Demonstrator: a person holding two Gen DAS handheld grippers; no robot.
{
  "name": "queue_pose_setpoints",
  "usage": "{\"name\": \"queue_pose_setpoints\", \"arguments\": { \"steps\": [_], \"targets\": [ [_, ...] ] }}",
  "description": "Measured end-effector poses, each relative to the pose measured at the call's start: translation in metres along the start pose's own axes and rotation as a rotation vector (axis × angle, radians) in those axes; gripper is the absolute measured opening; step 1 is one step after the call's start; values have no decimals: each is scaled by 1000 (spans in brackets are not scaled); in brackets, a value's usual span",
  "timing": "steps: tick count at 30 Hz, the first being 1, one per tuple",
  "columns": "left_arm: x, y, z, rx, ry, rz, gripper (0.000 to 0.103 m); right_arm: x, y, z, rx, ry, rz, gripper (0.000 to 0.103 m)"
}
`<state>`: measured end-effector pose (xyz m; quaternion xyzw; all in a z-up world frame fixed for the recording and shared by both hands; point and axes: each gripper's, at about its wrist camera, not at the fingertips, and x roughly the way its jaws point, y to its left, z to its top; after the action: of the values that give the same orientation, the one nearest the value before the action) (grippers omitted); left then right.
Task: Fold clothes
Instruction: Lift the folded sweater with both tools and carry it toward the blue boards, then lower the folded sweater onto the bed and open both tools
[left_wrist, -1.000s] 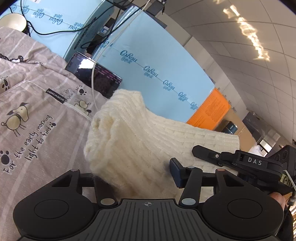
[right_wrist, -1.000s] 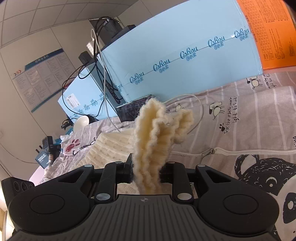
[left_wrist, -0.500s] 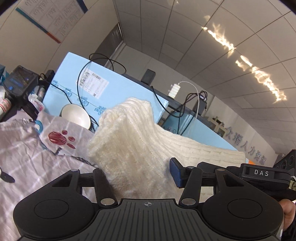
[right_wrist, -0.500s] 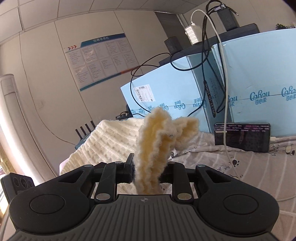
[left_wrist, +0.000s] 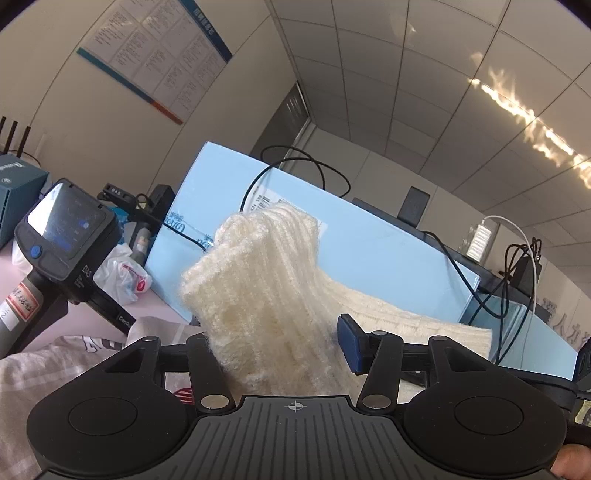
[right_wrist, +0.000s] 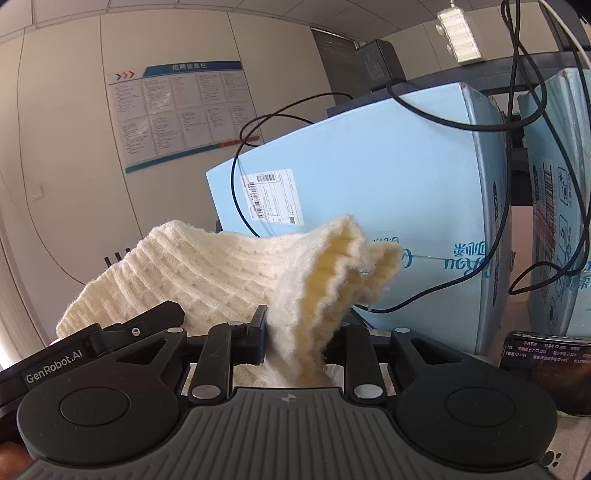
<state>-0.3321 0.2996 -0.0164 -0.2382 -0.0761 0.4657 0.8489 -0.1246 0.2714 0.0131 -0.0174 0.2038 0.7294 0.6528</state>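
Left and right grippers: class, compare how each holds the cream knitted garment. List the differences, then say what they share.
1. The left gripper holds a broad bunch of the cream knitted garment; the right gripper pinches a narrower, folded ribbed edge.
2. The knit fans open into wavy layers above the right gripper; above the left gripper it rises as one thick mass.

Shared: both are shut on the same garment, lifted up in front of the blue boxes.
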Motion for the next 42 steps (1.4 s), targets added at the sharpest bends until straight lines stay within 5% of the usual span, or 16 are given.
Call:
{"name": "queue_pose_setpoints", "arguments": {
  "steps": [7, 9, 16, 21, 28, 34, 42],
  "targets": [
    [25, 19, -26, 34, 164, 90, 51, 71, -30, -36, 1, 103, -105, 23],
    [23, 15, -27, 74, 171, 127, 61, 84, -38, -46, 15, 119, -127, 26],
    [7, 0, -25, 306, 97, 340, 81, 86, -40, -53, -39, 111, -140, 32],
    [30, 23, -29, 272, 236, 457, 86, 89, -35, -52, -71, 119, -177, 40],
    [21, 27, -30, 239, 213, 456, 94, 80, -23, -49, -105, 115, -235, 48],
    [-18, 10, -19, 242, 111, 459, 101, 32, -9, -33, -65, 93, -233, 76],
    [-79, -23, -35, 279, 169, 409, 102, -57, 21, -39, -80, 102, -188, 93]
  ]
}}
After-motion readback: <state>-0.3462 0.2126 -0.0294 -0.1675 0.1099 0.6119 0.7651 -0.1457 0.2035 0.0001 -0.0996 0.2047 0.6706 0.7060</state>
